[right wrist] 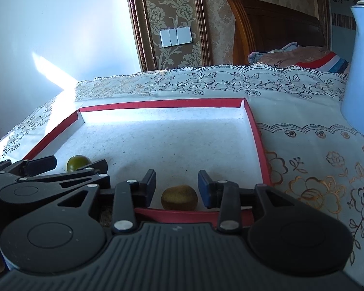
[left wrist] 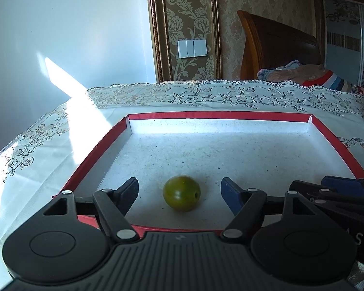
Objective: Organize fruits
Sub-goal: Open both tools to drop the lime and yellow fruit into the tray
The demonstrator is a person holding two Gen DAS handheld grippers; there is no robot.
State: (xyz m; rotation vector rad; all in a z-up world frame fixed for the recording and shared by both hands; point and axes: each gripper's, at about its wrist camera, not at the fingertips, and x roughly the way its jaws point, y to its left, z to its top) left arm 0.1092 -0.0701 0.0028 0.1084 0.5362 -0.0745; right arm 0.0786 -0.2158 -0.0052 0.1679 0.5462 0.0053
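Table under one lace-edged floral tablecloth (left wrist: 206, 94), biggest thing in view. On it sits one shallow tray (left wrist: 218, 116) with a red rim and a speckled white floor. One pale blue jug (right wrist: 361, 72) stands on the cloth to the right of the tray, apart from it.

Two grippers, both reaching over the tray's near edge, side by side. Left gripper (left wrist: 179, 191): jaws spread wide, clear gap on both sides of the fruit, pads touching nothing. Right gripper (right wrist: 177, 188): jaws only partly apart, narrower than the left; small gap showing on each side of the fruit, pads not pressing it. Neither gripper carries anything.

Fruit count: two, both inside the tray on its floor near the front edge. One green round fruit (left wrist: 182, 193), smooth skin, small dark dimple at one end, resting between the left fingers. One kiwi (right wrist: 179, 197), brown and fuzzy, resting between the right fingers, just behind the near rim. In the right wrist view the green fruit sits off to the left, partly hidden behind the left gripper's fingers (right wrist: 99, 165). The two fruits lie apart, not touching.
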